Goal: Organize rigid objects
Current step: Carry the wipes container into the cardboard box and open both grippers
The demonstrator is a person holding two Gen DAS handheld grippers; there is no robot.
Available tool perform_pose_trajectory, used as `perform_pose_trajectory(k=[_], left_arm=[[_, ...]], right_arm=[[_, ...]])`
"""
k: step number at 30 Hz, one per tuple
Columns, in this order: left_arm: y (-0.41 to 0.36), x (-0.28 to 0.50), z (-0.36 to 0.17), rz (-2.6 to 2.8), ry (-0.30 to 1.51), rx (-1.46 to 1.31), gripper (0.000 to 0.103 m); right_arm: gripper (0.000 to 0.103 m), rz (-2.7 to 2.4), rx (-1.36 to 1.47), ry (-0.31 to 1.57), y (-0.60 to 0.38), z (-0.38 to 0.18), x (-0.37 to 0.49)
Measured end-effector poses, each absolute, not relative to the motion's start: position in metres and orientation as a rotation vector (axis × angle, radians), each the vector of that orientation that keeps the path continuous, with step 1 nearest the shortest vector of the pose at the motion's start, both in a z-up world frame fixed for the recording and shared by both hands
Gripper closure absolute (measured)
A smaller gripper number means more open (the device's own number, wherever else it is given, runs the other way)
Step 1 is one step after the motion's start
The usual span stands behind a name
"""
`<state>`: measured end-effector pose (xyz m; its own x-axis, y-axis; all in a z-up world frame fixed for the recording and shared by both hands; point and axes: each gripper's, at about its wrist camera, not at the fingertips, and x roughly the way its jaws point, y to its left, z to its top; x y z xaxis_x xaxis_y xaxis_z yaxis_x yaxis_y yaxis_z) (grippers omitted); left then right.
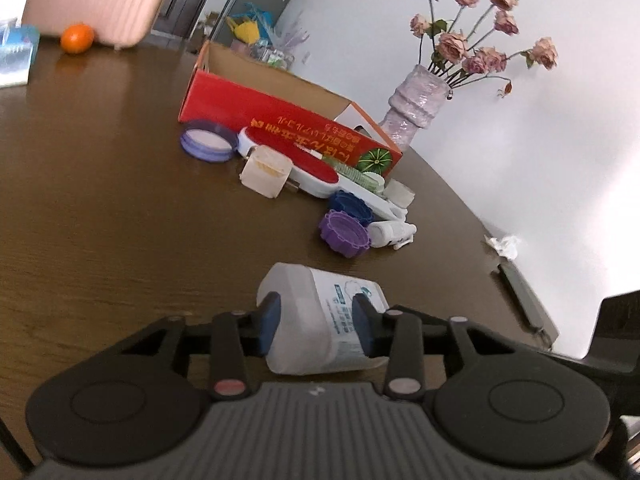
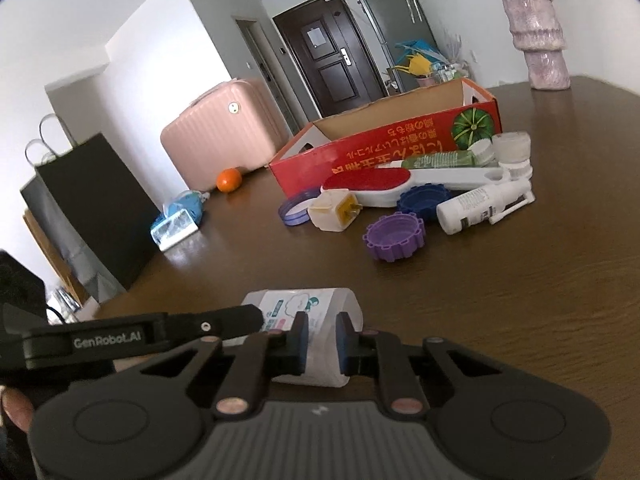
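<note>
Low in both frames, my left gripper [image 1: 316, 328] and right gripper [image 2: 322, 344] each have fingers pinching the translucent bottle [image 1: 324, 320] over the tabletop [image 1: 120, 200]; opposing tugs could twist it loose.

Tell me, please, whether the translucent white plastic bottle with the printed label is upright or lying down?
Lying down: the translucent white plastic bottle lies sideways over the brown wooden table, held between both claws, left claw and right claw.
</note>
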<state>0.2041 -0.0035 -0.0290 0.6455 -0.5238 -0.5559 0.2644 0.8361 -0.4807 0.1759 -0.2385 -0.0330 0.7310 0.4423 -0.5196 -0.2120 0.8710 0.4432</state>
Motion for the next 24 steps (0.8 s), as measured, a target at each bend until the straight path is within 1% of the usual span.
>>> perform_pose_trajectory(k=[2, 4, 7, 13, 19, 24], left_arm=[[-0.003, 0.202, -0.027, -0.462, 0.732, -0.371, 0.069], [-0.003, 0.201, -0.021, -0.473, 0.708, -0.373, 0.070], [-0.003, 0.208, -0.008, -0.479, 0.676, -0.397, 0.074], [-0.011, 0.253, 0.026, -0.469, 0.615, -0.380, 0.076], [-0.017, 0.351, 0.063, -0.460, 0.563, -0.404, 0.077], [-0.030, 0.452, 0.072, -0.444, 0.601, -0.403, 0.077]], right_arm=[[0.089, 0.366, 0.377, 0.654, -0.239, -0.034, 0.177], [0.089, 0.365, 0.379, 0.630, -0.240, -0.030, 0.175], [0.091, 0.360, 0.365, 0.577, -0.242, -0.017, 0.179], [0.092, 0.357, 0.336, 0.500, -0.245, 0.016, 0.215], [0.093, 0.370, 0.323, 0.456, -0.251, 0.054, 0.297], [0.093, 0.359, 0.348, 0.472, -0.263, 0.074, 0.397]])
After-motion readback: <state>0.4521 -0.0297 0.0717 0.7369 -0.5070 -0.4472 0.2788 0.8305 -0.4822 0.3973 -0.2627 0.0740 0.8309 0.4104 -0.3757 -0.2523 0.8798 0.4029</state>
